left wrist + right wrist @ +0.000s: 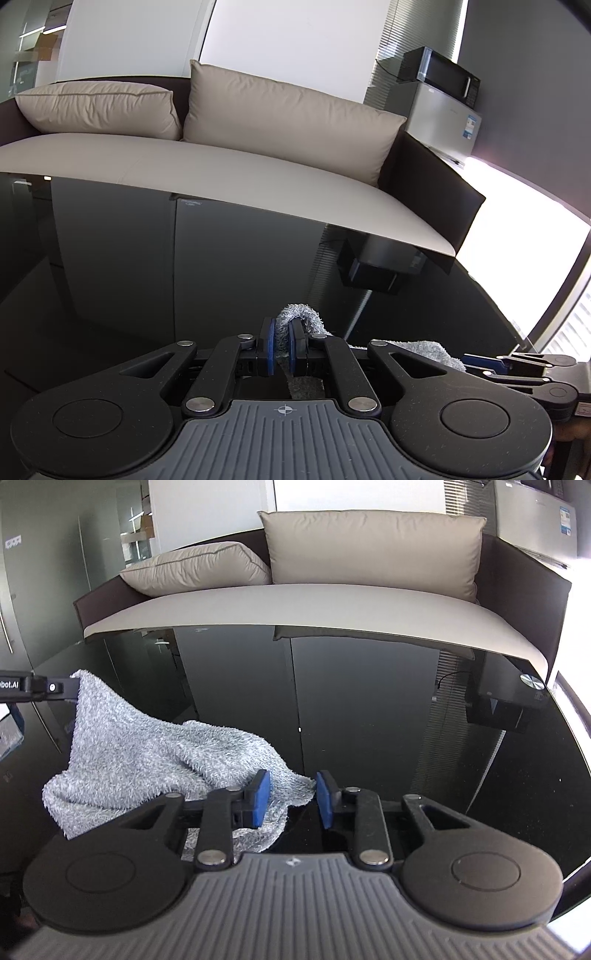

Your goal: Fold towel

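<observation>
Left wrist view: my left gripper (pixel 282 341) is clamped on a raised corner of the fluffy grey terry towel (pixel 155 757). My right gripper (pixel 291 801) stands apart at another corner on the glossy black table (pixel 369 701); I judge it must close there next.

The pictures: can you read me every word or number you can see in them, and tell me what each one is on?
"obot.AI" on the left gripper, cut off by the picture's edge.
Sticker on the silver fridge: too small to read.
Label on the microwave front: too blurred to read.
White sign on the glass door: too blurred to read.
No writing shows on the towel or the right gripper.
</observation>
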Demonstrator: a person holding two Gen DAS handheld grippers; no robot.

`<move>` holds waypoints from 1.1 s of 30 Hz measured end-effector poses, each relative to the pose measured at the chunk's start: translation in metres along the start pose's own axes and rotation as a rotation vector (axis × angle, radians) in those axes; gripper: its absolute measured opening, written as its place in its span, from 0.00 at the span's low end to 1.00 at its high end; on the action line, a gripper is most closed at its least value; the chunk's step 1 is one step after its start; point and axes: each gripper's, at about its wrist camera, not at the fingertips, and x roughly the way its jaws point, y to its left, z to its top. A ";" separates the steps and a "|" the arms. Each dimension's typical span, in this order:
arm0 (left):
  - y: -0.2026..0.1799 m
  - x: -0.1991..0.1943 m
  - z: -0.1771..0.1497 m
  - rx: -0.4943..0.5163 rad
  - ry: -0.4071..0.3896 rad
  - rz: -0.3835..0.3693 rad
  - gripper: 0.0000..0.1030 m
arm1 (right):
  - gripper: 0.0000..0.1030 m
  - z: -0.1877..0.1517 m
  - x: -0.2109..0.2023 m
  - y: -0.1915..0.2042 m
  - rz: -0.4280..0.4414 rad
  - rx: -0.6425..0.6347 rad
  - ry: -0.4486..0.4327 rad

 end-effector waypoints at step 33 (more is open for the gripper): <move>-0.004 -0.002 0.005 -0.003 -0.037 -0.001 0.07 | 0.05 0.013 -0.051 -0.021 -0.011 0.050 -0.178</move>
